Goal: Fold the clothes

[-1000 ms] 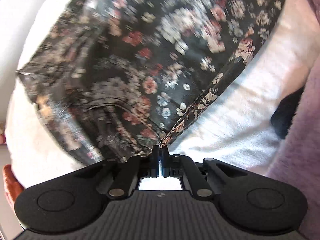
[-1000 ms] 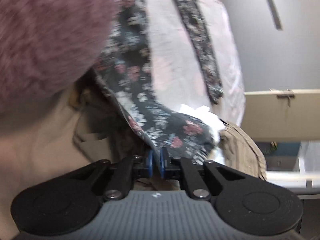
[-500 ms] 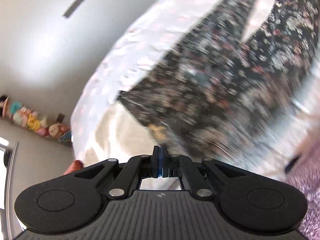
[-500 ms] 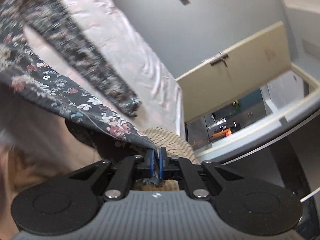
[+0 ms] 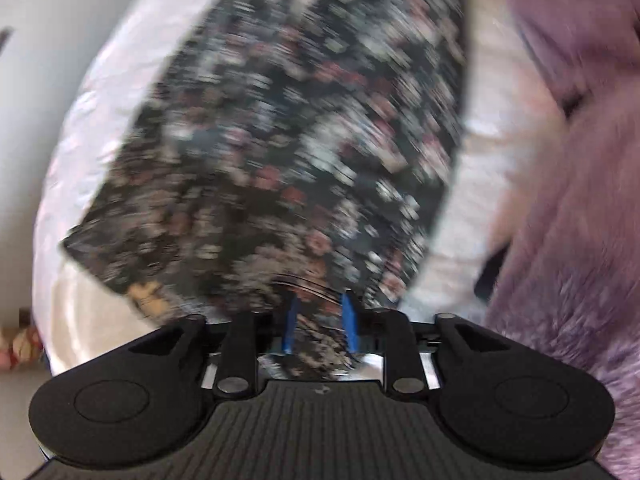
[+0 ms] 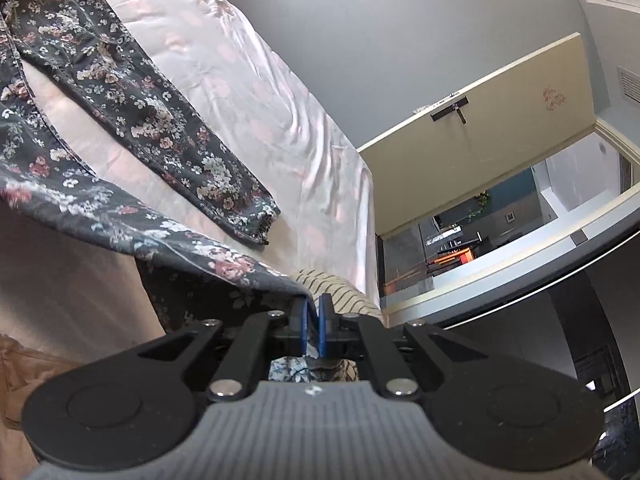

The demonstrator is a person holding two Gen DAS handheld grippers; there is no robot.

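Dark floral trousers lie spread on the pale pink bed sheet; the left wrist view is blurred by motion. My left gripper hangs over the near edge of the trousers. Its jaws are opening, and the blue pads stand apart with floral cloth loose between them. In the right wrist view my right gripper is shut on the end of one trouser leg, lifted off the bed. The other leg lies flat on the sheet.
A striped garment lies just beyond the right gripper, and a tan garment at the lower left. A person's fuzzy purple sleeve fills the right of the left wrist view. Past the bed's edge stands an open cream door.
The left gripper's pads, shut on the floral cloth before, now stand apart. The right gripper has risen and rolled with the trouser leg, its view swinging from the bed to the door.
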